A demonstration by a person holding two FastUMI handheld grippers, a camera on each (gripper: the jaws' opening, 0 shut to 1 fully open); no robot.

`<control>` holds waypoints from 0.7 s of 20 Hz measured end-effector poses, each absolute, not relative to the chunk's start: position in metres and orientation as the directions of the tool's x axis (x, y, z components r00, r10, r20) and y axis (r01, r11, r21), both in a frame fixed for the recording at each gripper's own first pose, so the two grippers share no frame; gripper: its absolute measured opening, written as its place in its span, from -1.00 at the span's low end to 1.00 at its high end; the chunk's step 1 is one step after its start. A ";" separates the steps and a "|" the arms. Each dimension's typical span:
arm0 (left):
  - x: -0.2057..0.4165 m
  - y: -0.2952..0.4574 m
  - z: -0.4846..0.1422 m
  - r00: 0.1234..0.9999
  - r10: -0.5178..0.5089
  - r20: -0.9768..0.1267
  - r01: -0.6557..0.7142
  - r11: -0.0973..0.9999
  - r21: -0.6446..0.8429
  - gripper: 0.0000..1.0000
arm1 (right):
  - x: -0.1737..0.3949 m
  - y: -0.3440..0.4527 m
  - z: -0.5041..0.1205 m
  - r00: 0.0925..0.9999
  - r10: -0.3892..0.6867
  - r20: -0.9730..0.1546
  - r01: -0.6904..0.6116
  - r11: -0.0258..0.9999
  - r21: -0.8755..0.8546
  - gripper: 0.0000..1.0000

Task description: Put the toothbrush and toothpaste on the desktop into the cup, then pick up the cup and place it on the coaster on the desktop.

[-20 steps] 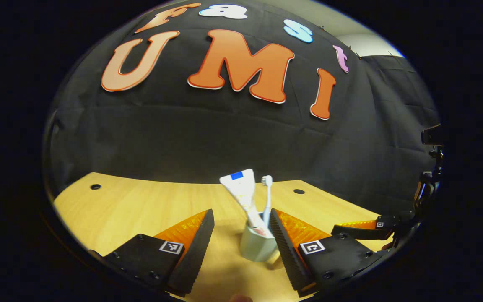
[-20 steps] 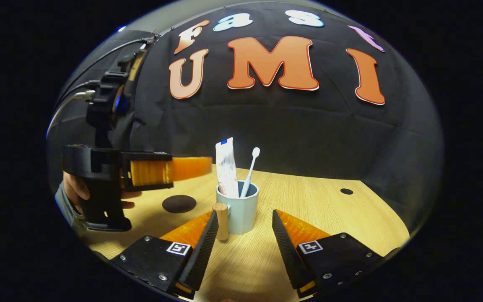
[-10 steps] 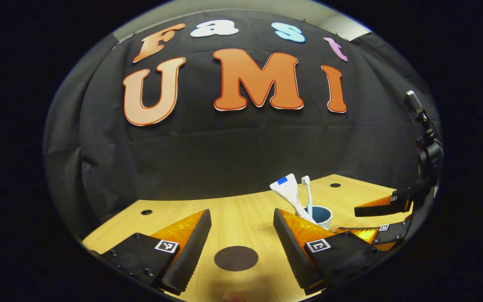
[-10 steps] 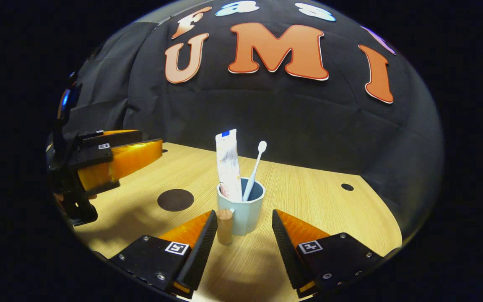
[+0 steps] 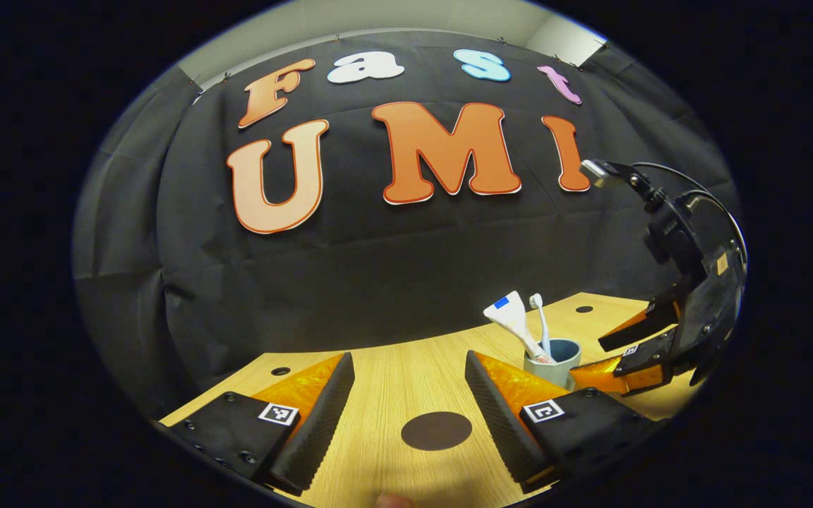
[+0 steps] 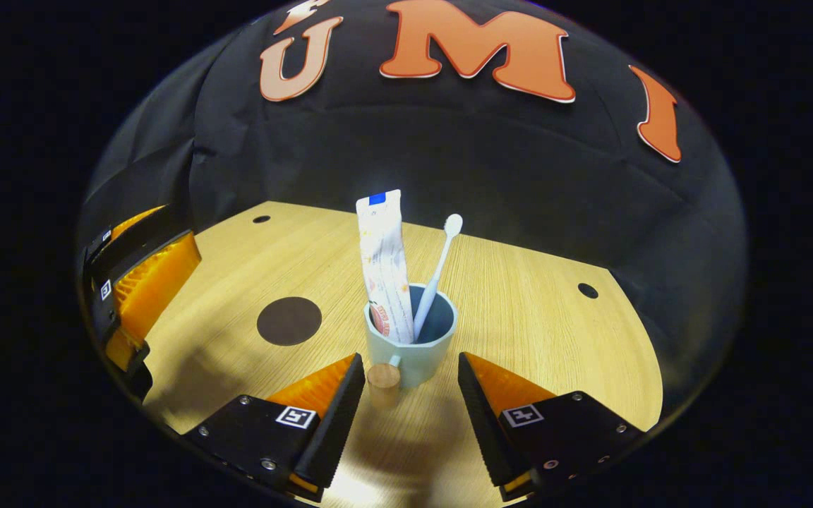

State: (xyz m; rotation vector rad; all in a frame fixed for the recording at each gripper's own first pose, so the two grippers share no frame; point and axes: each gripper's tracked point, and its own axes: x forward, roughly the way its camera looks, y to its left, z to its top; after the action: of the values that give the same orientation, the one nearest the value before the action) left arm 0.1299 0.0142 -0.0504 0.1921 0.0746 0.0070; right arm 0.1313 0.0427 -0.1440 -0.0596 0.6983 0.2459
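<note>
Landmark: the cup (image 6: 411, 344), pale blue, upright on the wooden desktop (image 6: 533, 324).

Right gripper view, left to right. At the far left edge of the desktop, well apart from the cup, the left gripper (image 6: 140, 286); its fingers look parted there. Bare wood between it and the cup, broken by the dark round coaster (image 6: 289, 320), which lies flat to the cup's left, apart from it. Small dark holes in the desktop, one behind the coaster near the back edge, one to the cup's right. Right of the cup: open wood out to the curved edge.

Right gripper (image 6: 406, 402): fingers spread wide, nothing between them, tips just short of the cup. The cup's wooden handle (image 6: 383, 384) points toward this gripper, near its left finger.

Writing: the toothpaste (image 6: 384, 264) carries print and a blue patch at its top end; too small to make out.

Contents: toothpaste and toothbrush (image 6: 437, 271) stand in the cup, the toothbrush leaning right, head up.

Left gripper view: own fingers wide apart over the coaster (image 5: 437, 430); cup (image 5: 552, 359) to its right, right gripper (image 5: 636, 353) just beyond.
</note>
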 end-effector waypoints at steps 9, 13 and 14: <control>0.124 0.041 -0.069 0.996 0.022 -0.092 -0.010 0.991 0.135 0.99 | 0.133 0.052 -0.187 0.526 0.175 -0.832 -0.161 0.981 0.105 0.46; 0.119 0.052 -0.073 0.995 0.018 -0.097 -0.010 0.996 0.087 0.99 | 0.132 0.058 -0.206 0.487 0.154 -0.860 -0.146 0.985 0.093 0.23; 0.116 0.056 -0.076 0.995 0.021 -0.100 -0.013 0.997 0.081 0.99 | 0.132 0.058 -0.207 0.498 0.143 -0.856 -0.145 0.986 0.081 0.19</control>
State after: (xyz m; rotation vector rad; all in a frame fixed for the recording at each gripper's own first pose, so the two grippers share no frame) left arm 0.1164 0.0556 -0.0756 0.0803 0.1008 0.0170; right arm 0.1325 0.0581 -0.2068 -0.0020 1.0355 0.1744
